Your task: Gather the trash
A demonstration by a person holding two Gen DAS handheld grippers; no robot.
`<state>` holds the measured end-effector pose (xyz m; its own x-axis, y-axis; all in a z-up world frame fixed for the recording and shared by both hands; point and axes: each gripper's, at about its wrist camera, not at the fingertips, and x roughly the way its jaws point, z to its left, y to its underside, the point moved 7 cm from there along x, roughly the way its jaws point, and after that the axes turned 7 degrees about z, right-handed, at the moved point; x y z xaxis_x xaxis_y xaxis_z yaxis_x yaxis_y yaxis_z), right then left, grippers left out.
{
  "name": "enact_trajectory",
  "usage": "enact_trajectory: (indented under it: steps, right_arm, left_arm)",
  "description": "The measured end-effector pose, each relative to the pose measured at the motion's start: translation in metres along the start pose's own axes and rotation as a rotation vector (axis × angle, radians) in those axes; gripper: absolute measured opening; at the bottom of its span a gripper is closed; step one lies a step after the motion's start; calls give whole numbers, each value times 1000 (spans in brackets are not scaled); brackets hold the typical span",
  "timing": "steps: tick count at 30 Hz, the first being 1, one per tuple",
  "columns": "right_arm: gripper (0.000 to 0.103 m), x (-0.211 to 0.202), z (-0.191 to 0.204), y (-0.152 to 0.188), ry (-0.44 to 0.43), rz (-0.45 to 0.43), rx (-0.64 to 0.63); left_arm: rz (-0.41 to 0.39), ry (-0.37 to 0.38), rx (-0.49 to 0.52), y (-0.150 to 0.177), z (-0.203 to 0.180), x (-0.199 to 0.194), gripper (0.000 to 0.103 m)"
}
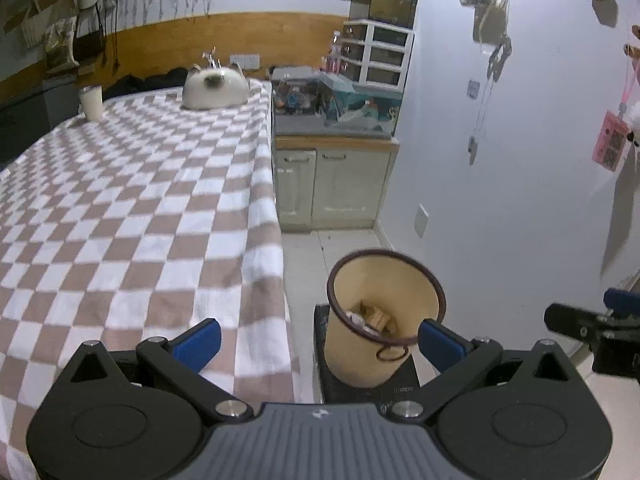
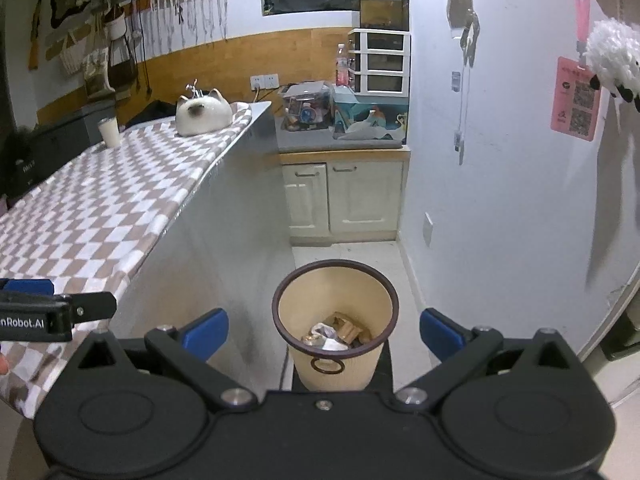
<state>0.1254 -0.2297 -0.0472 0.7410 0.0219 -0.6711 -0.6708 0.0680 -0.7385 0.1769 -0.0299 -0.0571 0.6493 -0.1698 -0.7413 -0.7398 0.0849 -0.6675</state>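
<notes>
A cream waste bin (image 1: pixel 372 320) (image 2: pixel 335 320) with a dark rim stands on a black block on the floor beside the table. Crumpled trash (image 2: pixel 336 334) (image 1: pixel 370 318) lies at its bottom. My left gripper (image 1: pixel 320 342) is open with nothing between its blue pads, over the table's right edge. My right gripper (image 2: pixel 324 330) is open too and empty, hovering in front of the bin and above it. The right gripper also shows at the right edge of the left wrist view (image 1: pixel 592 320), and the left one at the left edge of the right wrist view (image 2: pixel 52 308).
The table wears a brown-and-white checked cloth (image 1: pixel 120 208) (image 2: pixel 100 200). At its far end sit a white cat figure (image 1: pixel 214 88) (image 2: pixel 204 114) and a white cup (image 1: pixel 92 102) (image 2: pixel 109 131). A cabinet (image 2: pixel 344 196) with clutter on top closes the aisle; a white wall (image 2: pixel 500 180) runs on the right.
</notes>
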Motion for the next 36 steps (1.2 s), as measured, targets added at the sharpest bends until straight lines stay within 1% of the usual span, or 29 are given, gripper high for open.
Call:
enact_trajectory:
  steps: [3,6,11,17,26,36]
  right_arm:
    - [103,0,3,5,13,13,-1]
    - [103,-1,5,11,28,21,-12]
    - [103,-4,7,19,48,23,-12]
    - [103,-6,4,24,69,24,-8]
    - [103,-6,6,28,97,35,-21]
    - [103,-8,8,28,96,33,-24]
  left_arm:
    - [24,-3,-3,10,4,3,103]
    - [32,-11,-4,16,8,3,103]
    - [24,-17,-2,21,11,-1,103]
    - [12,-22,29,28,7,-6,103]
    - [14,-33,20,28,11,-9,103]
    - [17,-37,14,30,14,-9,103]
